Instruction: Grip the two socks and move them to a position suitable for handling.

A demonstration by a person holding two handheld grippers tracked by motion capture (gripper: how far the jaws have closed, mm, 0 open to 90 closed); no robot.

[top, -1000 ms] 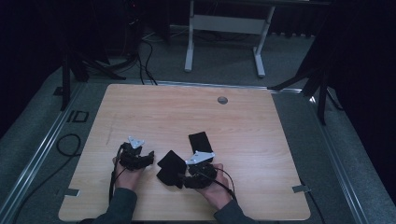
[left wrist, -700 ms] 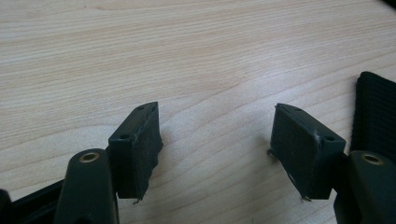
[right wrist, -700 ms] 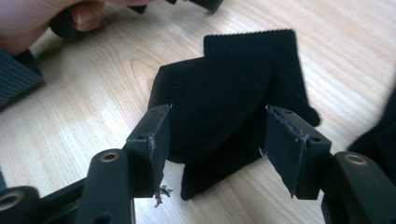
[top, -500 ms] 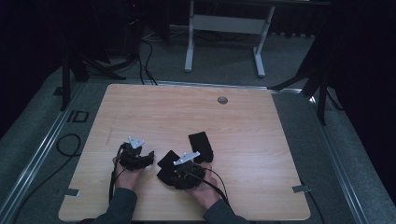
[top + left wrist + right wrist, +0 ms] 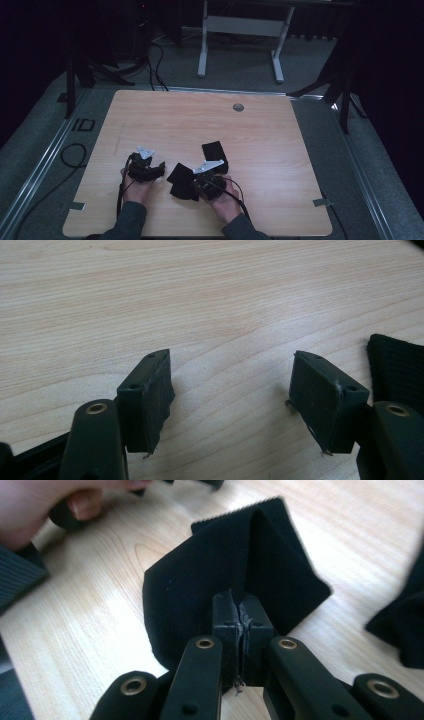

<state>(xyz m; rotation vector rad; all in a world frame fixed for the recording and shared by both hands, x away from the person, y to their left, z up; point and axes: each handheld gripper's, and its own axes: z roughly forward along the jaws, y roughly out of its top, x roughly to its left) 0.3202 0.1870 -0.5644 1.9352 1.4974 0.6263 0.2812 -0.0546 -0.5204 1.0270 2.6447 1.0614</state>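
We see a black cloth (image 5: 225, 575) lying on the near part of a wooden table (image 5: 280, 135), between our two grippers. Our right gripper (image 5: 242, 611) has just closed on the cloth's near edge: its jaws are pressed together with a fold of the fabric pinched between them, and the cloth rises in a ridge ahead of them. In the high view the cloth (image 5: 181, 181) sits just left of the right gripper (image 5: 199, 184). Our left gripper (image 5: 232, 385) rests on the table just left of the cloth, jaws wide apart over bare wood. A second black cloth (image 5: 215, 156) lies just beyond the right gripper.
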